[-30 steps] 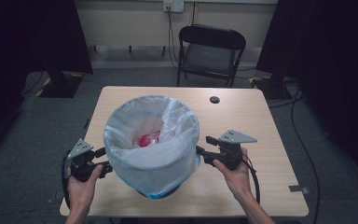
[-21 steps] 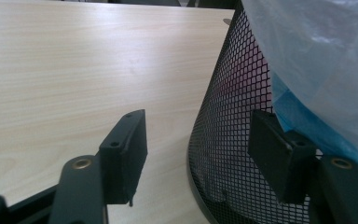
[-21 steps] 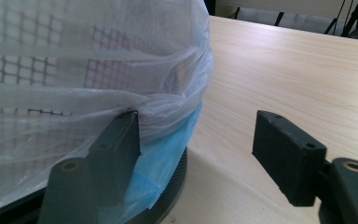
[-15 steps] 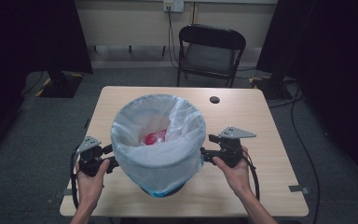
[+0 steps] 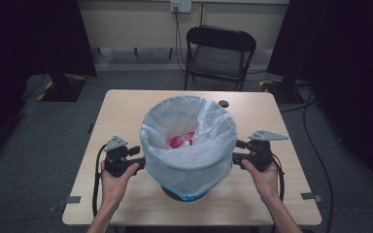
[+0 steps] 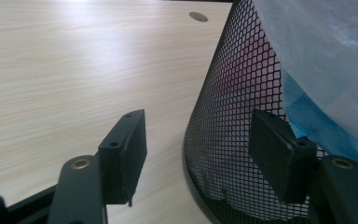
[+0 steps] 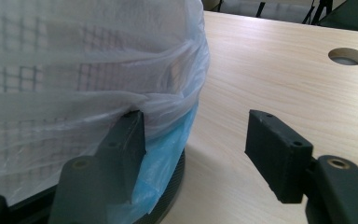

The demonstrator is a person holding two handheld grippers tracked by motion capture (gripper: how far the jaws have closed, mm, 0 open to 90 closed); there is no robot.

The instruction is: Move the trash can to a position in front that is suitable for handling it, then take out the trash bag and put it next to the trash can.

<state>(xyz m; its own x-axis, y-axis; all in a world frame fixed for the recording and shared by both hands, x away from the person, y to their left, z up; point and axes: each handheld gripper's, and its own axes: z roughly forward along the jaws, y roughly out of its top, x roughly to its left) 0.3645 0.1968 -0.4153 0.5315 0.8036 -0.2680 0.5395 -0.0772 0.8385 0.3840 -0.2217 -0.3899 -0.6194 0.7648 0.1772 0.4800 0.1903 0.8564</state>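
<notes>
White bag (image 5: 189, 145) hides most of mesh bin (image 6: 228, 121); red item (image 5: 180, 141) indistinct.

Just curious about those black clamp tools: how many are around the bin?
2. The left gripper sits at the left side of the mesh bin, the right gripper at its right side, both open.

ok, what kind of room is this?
Probably a lab or recording studio, not a home: black curtains at both sides, a lone folding chair, and a plain wooden table with cables on grey carpet.
</notes>
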